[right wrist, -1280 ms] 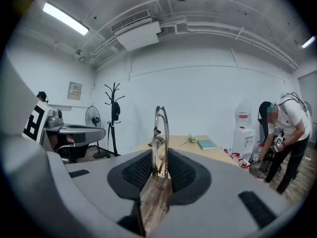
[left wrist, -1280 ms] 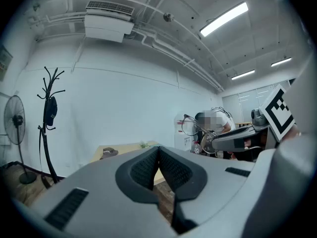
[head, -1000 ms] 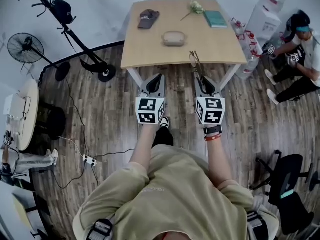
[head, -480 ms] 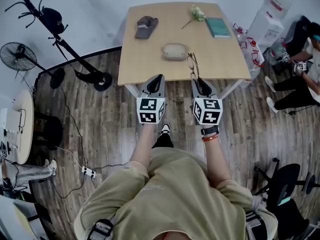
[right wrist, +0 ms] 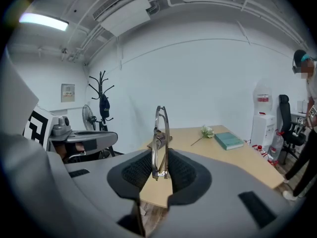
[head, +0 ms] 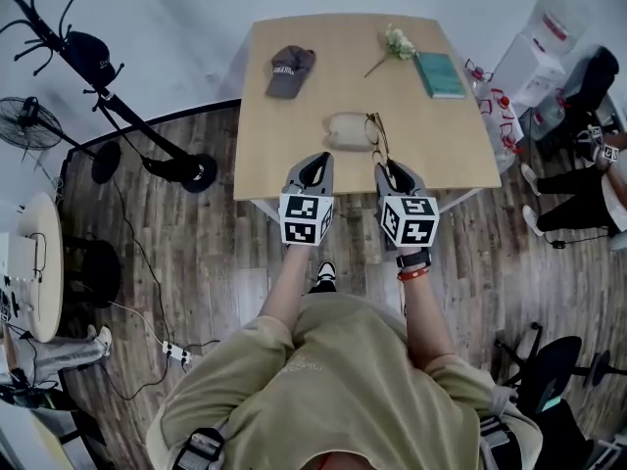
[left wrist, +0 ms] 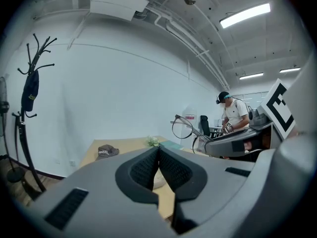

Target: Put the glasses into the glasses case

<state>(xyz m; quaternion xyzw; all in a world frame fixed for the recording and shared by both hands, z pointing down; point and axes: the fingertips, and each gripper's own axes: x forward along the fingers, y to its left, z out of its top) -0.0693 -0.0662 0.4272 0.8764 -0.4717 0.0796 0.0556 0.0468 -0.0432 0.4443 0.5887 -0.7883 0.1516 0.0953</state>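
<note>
A pair of thin-framed glasses (head: 377, 137) (right wrist: 159, 135) stands upright between the pads of my right gripper (head: 393, 173) (right wrist: 159, 168), which is shut on its folded temples. The glasses hang over the near part of the wooden table (head: 294, 145), right beside the beige glasses case (head: 348, 130). My left gripper (head: 314, 168) (left wrist: 159, 155) is level with the right one, just left of the case, with its pads touching and nothing between them. In the left gripper view the glasses (left wrist: 184, 128) show at the right, and the case (left wrist: 158, 182) is mostly hidden behind the jaws.
On the far half of the table lie a grey cap (head: 290, 70), a flower (head: 396, 44) and a teal book (head: 441, 74). A coat stand (head: 93, 67) and a fan (head: 24, 123) are at the left. A water dispenser (head: 544, 42) and a seated person (head: 593, 179) are at the right.
Both grippers have moved forward from over the floor to the table's near edge. The glasses travelled with the right gripper and now sit beside the case.
</note>
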